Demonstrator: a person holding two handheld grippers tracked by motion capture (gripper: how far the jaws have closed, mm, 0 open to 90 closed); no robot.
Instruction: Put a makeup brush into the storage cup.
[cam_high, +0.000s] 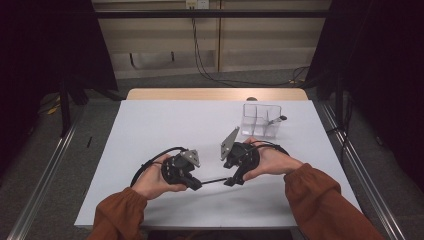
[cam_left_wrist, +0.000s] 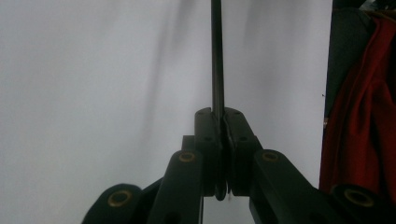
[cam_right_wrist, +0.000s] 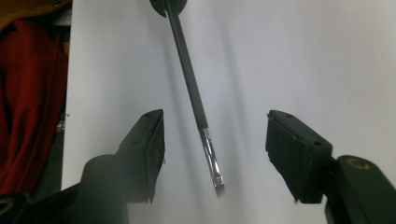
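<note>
A thin black brush (cam_high: 214, 180) with a silver ferrule hangs level just above the white table (cam_high: 165, 125), between my two grippers near the front edge. My left gripper (cam_high: 198, 185) is shut on its handle; in the left gripper view the pads (cam_left_wrist: 205, 135) press on the black handle (cam_left_wrist: 216, 56), which runs straight ahead. My right gripper (cam_high: 230, 181) faces it from the right. In the right gripper view its jaws (cam_right_wrist: 215, 137) stand wide apart on either side of the brush (cam_right_wrist: 189, 70), and neither pad touches the ferrule (cam_right_wrist: 211, 158) or the bristle tip.
A clear plastic organiser (cam_high: 261, 120) with compartments stands at the back right of the table, something small and dark inside it. A wooden strip (cam_high: 215, 94) borders the far edge. Rust-coloured sleeves (cam_high: 320, 195) come in from the bottom.
</note>
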